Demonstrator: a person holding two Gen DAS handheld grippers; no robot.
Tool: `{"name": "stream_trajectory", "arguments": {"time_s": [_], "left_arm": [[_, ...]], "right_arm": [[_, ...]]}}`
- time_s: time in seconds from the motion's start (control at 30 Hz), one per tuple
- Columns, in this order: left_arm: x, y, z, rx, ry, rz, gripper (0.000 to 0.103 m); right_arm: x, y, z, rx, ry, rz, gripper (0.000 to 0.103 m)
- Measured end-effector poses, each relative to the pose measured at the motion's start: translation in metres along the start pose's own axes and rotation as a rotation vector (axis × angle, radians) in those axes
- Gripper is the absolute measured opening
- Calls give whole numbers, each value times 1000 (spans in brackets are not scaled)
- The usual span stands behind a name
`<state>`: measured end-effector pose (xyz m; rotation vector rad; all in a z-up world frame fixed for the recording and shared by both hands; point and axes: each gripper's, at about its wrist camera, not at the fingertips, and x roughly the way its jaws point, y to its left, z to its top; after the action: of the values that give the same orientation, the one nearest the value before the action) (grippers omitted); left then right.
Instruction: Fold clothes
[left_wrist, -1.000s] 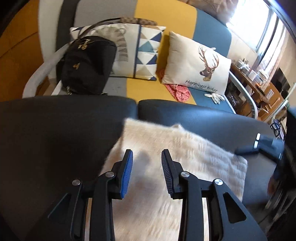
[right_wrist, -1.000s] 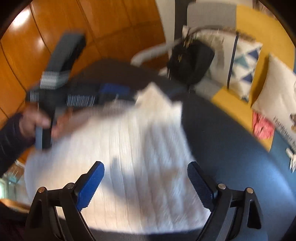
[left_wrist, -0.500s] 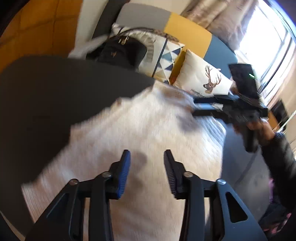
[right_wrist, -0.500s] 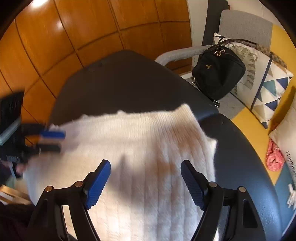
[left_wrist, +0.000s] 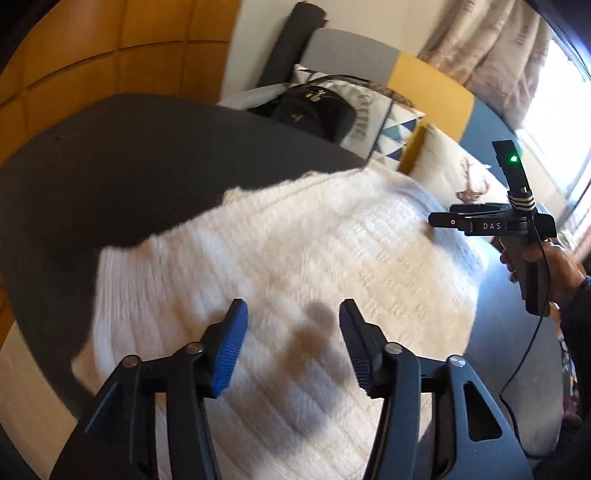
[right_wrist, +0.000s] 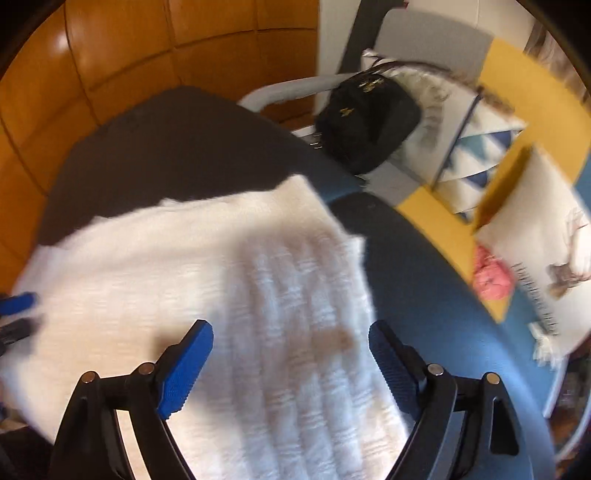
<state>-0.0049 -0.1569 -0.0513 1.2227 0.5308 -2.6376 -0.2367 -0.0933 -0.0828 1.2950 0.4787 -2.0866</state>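
Note:
A white knitted garment lies spread flat on a dark padded seat. My left gripper hovers over the garment's near part; its jaws are opening and hold nothing, with only its shadow on the knit below. In the right wrist view the same garment fills the middle. My right gripper hangs above it, its jaws wide, opening and empty. A hand holds the right gripper at the garment's right edge. At the left border of the right wrist view, the left gripper shows only its tips.
Behind the seat stands a sofa with a black handbag, a triangle-patterned cushion and a deer cushion. A pink cloth lies by the cushion. Orange wooden panels close the left side, and a curtained window the right.
My left gripper has swung left across the garment and rolled, and its jaws have widened. The right gripper has shifted slightly over the garment's right part.

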Motion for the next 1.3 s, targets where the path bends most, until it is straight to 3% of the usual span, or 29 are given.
{"name": "stream_trajectory", "arguments": {"time_s": [0.17, 0.37, 0.43, 0.5, 0.57, 0.7, 0.77, 0.83, 0.93, 1.1, 1.2, 1.3], "left_arm": [[8, -19, -4, 144, -23, 106, 61], [20, -12, 14, 222, -11, 93, 70], [19, -2, 23, 184, 11, 56, 70], [9, 4, 26, 154, -6, 76, 70], [-3, 10, 22, 129, -29, 101, 70], [-21, 23, 3, 22, -44, 75, 70], [-20, 18, -6, 28, -34, 125, 70], [-16, 16, -23, 2, 6, 152, 70], [-22, 8, -40, 10, -29, 230, 70], [-20, 5, -41, -43, -26, 291, 70], [-24, 11, -38, -92, -38, 285, 70], [-48, 27, -37, -146, -124, 308, 70]], "right_arm": [[12, -4, -20, 77, 66, 35, 90], [-1, -12, -57, 205, 43, 64, 98], [3, -14, -57, 256, 39, 78, 98], [-6, -11, -49, 263, 10, 34, 98], [-23, 4, -38, 181, -64, -25, 95], [-1, 33, -15, 57, 27, -90, 95], [13, 28, -14, 43, 65, -100, 103], [19, 22, 1, 37, 41, -63, 103], [34, 22, 24, -24, 17, -34, 103], [48, 28, 55, -126, -19, -8, 103], [40, 22, 58, -142, -26, 0, 102], [0, 18, 49, -111, -144, -27, 98]]}}
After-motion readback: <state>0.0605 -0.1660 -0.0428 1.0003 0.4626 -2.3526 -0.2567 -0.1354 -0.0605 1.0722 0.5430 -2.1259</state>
